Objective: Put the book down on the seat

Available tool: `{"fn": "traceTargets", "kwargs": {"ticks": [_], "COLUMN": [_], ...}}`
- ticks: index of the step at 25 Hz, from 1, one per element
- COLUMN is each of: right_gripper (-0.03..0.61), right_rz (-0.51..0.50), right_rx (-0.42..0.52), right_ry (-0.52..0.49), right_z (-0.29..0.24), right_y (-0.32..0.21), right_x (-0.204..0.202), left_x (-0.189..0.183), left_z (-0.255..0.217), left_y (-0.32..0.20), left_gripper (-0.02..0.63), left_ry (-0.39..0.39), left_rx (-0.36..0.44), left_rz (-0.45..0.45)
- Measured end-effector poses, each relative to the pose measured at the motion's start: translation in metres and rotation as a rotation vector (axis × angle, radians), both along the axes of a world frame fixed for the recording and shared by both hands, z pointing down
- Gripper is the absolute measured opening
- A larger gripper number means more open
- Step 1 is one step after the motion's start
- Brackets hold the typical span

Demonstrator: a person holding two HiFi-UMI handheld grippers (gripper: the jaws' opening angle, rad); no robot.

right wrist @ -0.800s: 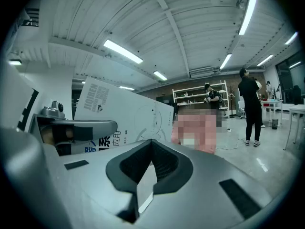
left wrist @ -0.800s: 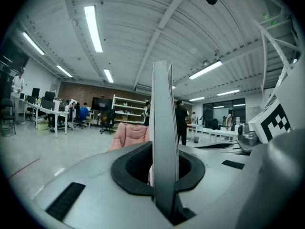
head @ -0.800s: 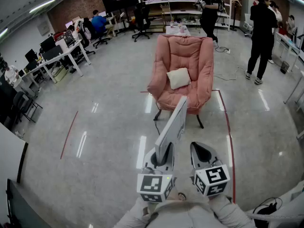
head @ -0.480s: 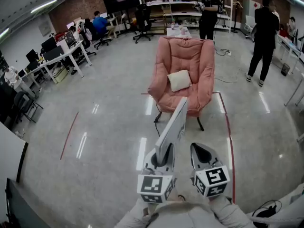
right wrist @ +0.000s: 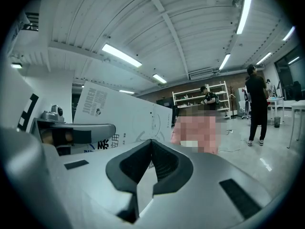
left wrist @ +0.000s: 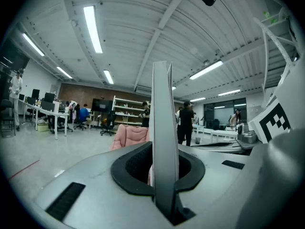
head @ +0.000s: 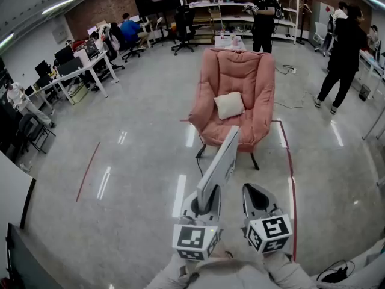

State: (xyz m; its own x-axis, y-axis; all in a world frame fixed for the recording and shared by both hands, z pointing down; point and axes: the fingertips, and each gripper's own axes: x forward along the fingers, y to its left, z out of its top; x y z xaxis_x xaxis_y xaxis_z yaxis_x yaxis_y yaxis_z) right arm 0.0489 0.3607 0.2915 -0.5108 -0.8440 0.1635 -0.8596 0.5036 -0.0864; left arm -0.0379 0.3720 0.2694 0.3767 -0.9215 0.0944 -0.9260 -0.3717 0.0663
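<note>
Left gripper [head: 204,206] clamped on book [head: 219,164], which stands on edge. Its long axis points straight ahead at the armchair seat [head: 231,130], well apart. Right gripper [head: 260,200] closed, empty.

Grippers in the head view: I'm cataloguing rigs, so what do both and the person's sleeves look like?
The left gripper and right gripper are pale grey, rounded shells with black-lined jaw hollows. Each carries a white cube printed with black square markers. The sleeves are light grey.
</note>
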Motion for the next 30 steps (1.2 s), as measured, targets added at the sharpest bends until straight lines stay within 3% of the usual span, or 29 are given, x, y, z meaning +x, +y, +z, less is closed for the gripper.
{"fn": "traceTargets", "kwargs": {"ticks": [11,30], "right_gripper": [0.006,0.005], "right_rz": [0.001,0.065], "right_rx": [-0.021,-0.038], "right_ry": [0.012,0.056], "right_z": [0.008,0.004], "right_y": [-0.066,-0.289], "right_x": [-0.010,-0.061], "left_x": [-0.011,-0.068], "left_z": [0.011,0.017], "left_y": [-0.067,-0.297], "left_gripper": [0.049,0.049], "left_ry": [0.007,0.028], "left_rx": [-0.016,-0.060], "left_rz": [0.034,0.112]}}
